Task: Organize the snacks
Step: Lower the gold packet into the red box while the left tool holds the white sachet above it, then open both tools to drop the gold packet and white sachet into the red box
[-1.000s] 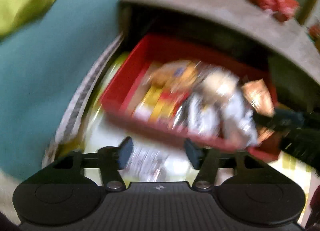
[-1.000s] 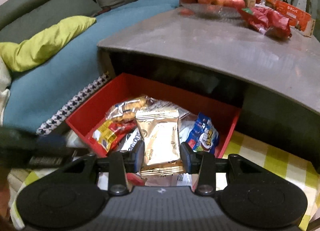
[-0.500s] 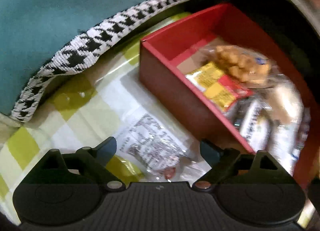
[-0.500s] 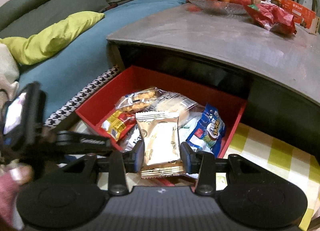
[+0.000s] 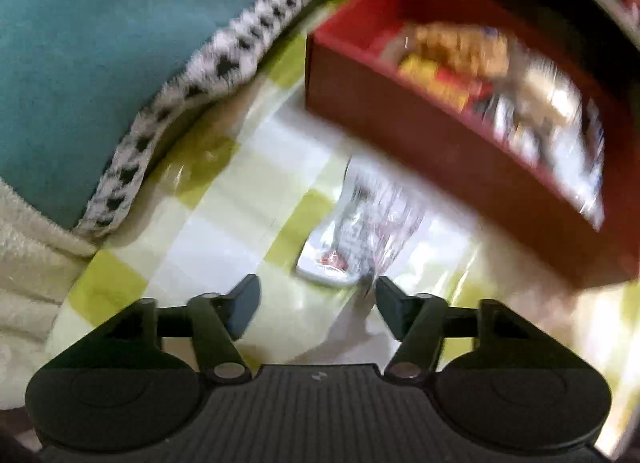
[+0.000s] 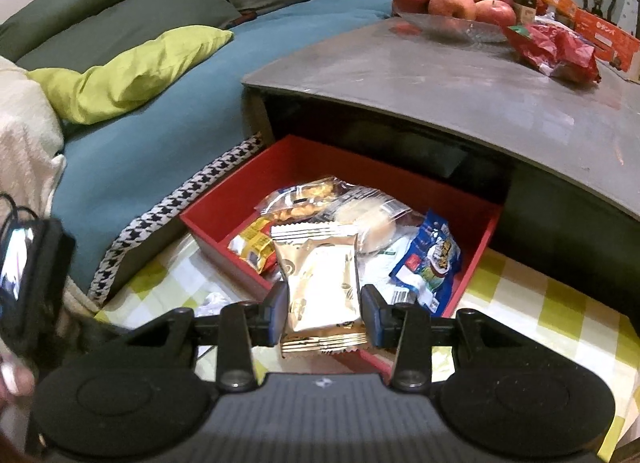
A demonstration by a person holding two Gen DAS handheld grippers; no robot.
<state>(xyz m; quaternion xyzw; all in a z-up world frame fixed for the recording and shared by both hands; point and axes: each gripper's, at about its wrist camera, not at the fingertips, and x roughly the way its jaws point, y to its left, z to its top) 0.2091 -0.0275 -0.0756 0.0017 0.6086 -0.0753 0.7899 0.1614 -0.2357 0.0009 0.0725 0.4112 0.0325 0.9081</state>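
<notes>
A red box (image 6: 224, 210) full of snack packets sits on a green-checked cloth under the grey table; it also shows blurred in the left wrist view (image 5: 400, 123). My right gripper (image 6: 324, 313) is shut on a gold snack packet (image 6: 320, 287) and holds it above the box's near edge. My left gripper (image 5: 318, 303) is open and empty just above a clear printed snack packet (image 5: 360, 231) that lies on the cloth in front of the box.
A grey table (image 6: 460, 79) carries a bowl of apples (image 6: 452, 7) and red packets (image 6: 556, 51). A teal sofa cover (image 6: 160, 135) with a houndstooth border (image 5: 180, 103) lies to the left. A lime pillow (image 6: 128, 71) rests on it.
My left gripper has pulled back and its jaws have narrowed; the clear packet now lies further ahead of its fingertips. My right gripper has held still with the gold packet.
</notes>
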